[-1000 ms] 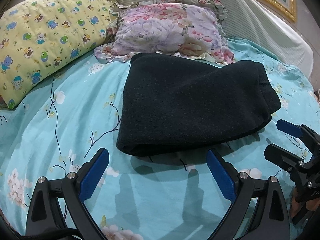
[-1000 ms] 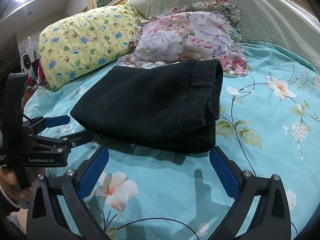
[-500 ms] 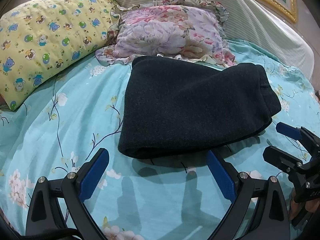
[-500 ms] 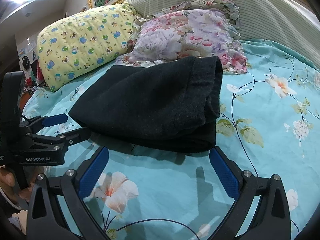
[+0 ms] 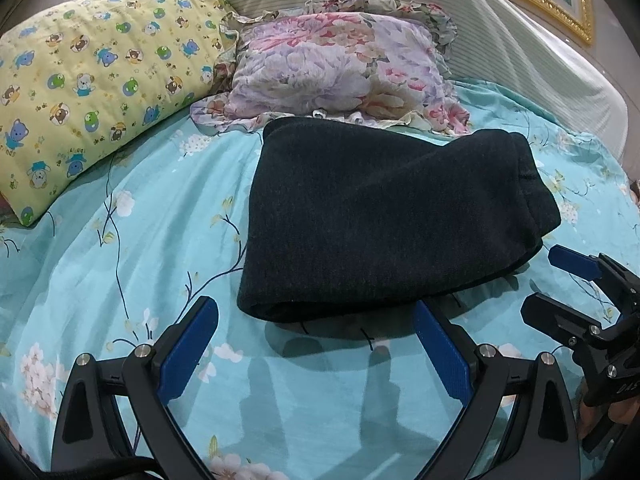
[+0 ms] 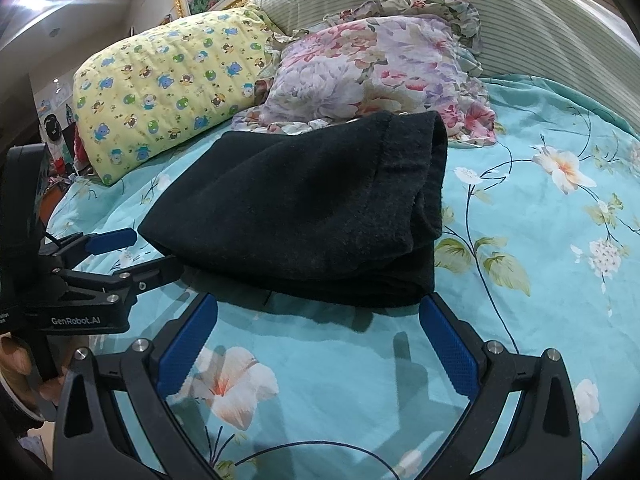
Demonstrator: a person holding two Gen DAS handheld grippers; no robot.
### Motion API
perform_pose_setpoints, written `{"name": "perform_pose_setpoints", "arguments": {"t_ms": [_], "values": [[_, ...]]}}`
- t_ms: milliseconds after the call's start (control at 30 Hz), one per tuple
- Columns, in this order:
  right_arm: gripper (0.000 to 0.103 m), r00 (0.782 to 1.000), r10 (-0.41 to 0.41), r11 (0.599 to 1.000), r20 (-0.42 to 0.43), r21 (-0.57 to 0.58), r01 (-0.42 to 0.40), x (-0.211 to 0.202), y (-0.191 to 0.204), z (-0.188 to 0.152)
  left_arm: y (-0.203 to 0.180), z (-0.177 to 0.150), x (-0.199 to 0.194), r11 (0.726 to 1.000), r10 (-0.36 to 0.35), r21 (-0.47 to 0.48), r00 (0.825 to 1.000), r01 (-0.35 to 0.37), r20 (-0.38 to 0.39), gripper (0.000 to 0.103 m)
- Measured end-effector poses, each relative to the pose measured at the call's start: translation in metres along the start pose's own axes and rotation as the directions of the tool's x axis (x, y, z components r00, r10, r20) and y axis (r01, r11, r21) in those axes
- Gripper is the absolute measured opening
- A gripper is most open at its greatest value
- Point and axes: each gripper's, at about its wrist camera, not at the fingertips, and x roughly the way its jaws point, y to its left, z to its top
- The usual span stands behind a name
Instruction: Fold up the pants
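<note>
Black pants (image 5: pixel 384 220) lie folded into a thick rectangle on the turquoise floral bedsheet (image 5: pixel 120 248); they also show in the right wrist view (image 6: pixel 304 208). My left gripper (image 5: pixel 316 320) is open and empty, just in front of the fold's near edge. My right gripper (image 6: pixel 318 316) is open and empty, just in front of the pants' right end. Each gripper shows in the other's view: the right one (image 5: pixel 560 284) at the right edge, the left one (image 6: pixel 136 252) at the left edge.
A yellow bear-print pillow (image 5: pixel 92 92) and a floral ruffled pillow (image 5: pixel 340 68) lie behind the pants, the floral one touching them. A striped headboard (image 5: pixel 500 40) rises behind. The sheet (image 6: pixel 540 220) stretches to the right.
Both grippers have drawn back slightly and stay open. The folded pants have not moved.
</note>
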Motion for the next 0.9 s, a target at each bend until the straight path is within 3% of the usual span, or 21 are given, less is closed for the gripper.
{"name": "perform_pose_setpoints", "arguments": {"t_ms": [900], "values": [[0.101, 1.000, 0.000, 1.000, 0.025, -0.009, 0.000, -0.0073, -0.0007, 0.0083, 0.0021, 0.0092, -0.0101, 1.000, 0.007, -0.008, 1.000, -0.007, 0.017, 0.098]]}}
